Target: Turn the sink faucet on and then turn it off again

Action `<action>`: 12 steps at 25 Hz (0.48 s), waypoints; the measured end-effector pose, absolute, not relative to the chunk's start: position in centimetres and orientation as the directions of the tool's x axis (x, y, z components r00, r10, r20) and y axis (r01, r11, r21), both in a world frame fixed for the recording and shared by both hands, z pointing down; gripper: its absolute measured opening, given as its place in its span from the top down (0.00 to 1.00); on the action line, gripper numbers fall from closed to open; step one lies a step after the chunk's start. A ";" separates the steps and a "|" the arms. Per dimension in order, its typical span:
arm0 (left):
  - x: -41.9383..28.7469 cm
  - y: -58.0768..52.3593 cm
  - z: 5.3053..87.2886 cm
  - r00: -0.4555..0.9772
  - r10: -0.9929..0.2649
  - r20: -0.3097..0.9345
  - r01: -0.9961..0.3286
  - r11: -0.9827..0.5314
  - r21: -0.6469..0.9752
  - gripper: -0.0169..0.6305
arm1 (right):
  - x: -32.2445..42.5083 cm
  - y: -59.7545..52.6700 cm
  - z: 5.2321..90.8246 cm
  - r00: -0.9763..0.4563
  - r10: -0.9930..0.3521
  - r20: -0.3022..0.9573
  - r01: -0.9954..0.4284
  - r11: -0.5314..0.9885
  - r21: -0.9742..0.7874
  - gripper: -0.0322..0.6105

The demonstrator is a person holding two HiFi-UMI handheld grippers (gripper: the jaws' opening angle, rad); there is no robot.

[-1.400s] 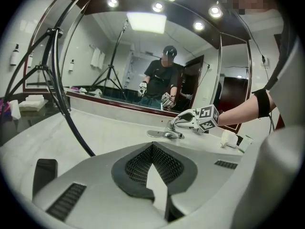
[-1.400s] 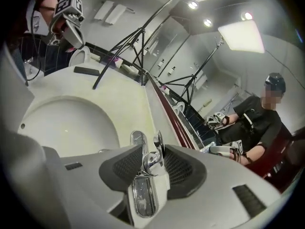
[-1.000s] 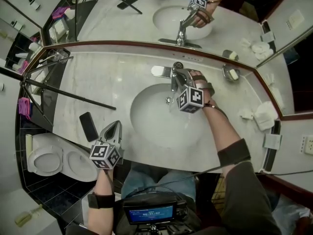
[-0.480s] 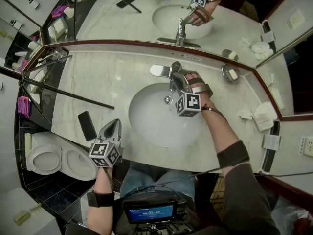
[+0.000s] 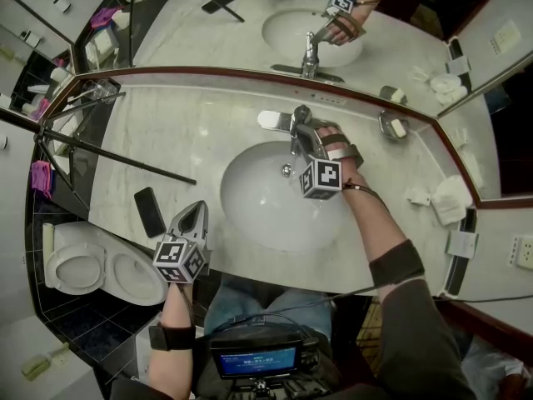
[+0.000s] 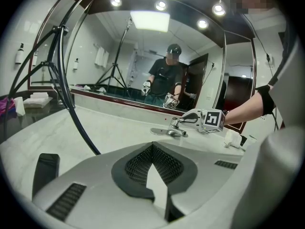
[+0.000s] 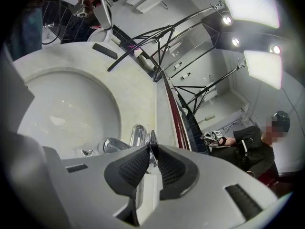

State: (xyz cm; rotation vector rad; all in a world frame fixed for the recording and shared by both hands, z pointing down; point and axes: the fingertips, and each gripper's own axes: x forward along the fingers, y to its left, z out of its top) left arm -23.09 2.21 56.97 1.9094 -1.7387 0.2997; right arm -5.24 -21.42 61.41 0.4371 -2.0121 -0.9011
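The chrome faucet (image 5: 293, 132) stands at the back of the white sink basin (image 5: 258, 215); its spout tip hangs over the bowl. My right gripper (image 5: 303, 128) reaches over the basin from the right and is shut on the faucet handle (image 7: 151, 147), whose thin chrome lever sits between the black pads. I cannot make out a stream of water. My left gripper (image 5: 193, 217) rests at the counter's front edge, left of the basin, shut with nothing in it (image 6: 153, 147). In the left gripper view the faucet (image 6: 172, 130) and the right gripper's marker cube (image 6: 214, 119) show in the distance.
A black phone (image 5: 150, 212) lies on the marble counter just left of my left gripper. A black tripod leg (image 5: 117, 158) crosses the counter's left part. A soap dish (image 5: 392, 124) and folded white towels (image 5: 452, 197) are at the right. A toilet (image 5: 79, 269) is below left.
The right gripper has rolled a little about the faucet handle, and its marker cube has shifted slightly toward the basin. The left gripper has kept still.
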 end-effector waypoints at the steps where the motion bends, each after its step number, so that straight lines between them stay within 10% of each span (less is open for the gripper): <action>1: -23.1 2.2 57.0 0.145 -0.852 0.502 -0.972 -0.026 0.235 0.97 | -5.3 -21.4 61.4 -0.564 -0.596 0.572 0.030 0.677 0.735 0.86; 12: -23.5 2.4 56.9 0.136 -0.857 0.498 -0.972 -0.018 0.235 0.97 | -5.4 -20.3 62.6 -0.549 -0.590 0.591 0.082 0.666 0.741 0.84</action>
